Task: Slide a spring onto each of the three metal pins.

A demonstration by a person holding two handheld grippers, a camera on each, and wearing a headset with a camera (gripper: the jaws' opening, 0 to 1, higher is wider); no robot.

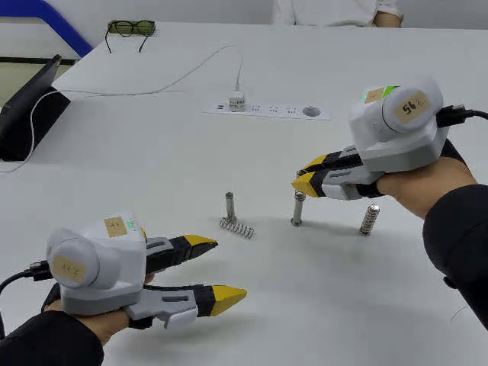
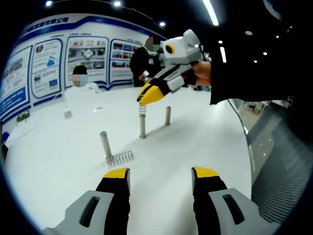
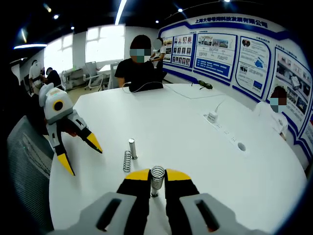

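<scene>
Head view: left gripper [image 1: 217, 268] low left over the white table [image 1: 152, 168], jaws spread wide, nothing between them. Right gripper [image 1: 303, 181] upper right, yellow tips directly above the middle pin [image 1: 297, 208]. From this angle the tips hide whatever they carry.

Right gripper view fills that in: the jaws press on either side of the held spring [image 3: 157, 176], which stands upright with its lower end at the top of the middle pin. Clamped on it.

Left gripper view gives the side-on look: held spring [image 2: 142, 110] sits at the very top of the middle pin, just under the right gripper's tips, with the pin shank bare below it.

Left pin [image 1: 229, 206]: upright, bare. Loose spring [image 1: 237, 227] lies flat on the table at its base; touching or just beside, cannot tell.

Right pin [image 1: 372, 207]: fitted spring [image 1: 369, 221] coiled around it, down to the table.

Writing: handwritten "56" on the tan label [image 1: 412, 107] on the right gripper's body. The tag [image 1: 69, 267] on the left gripper has marks, illegible. Wall boards [image 3: 230, 54] carry a blue Chinese heading and small print, too small to read.

Also on the table, far side: power strip [image 1: 267, 110] with a white charger [image 1: 237, 101] plugged in, and glasses [image 1: 131, 27] near the edge
</scene>
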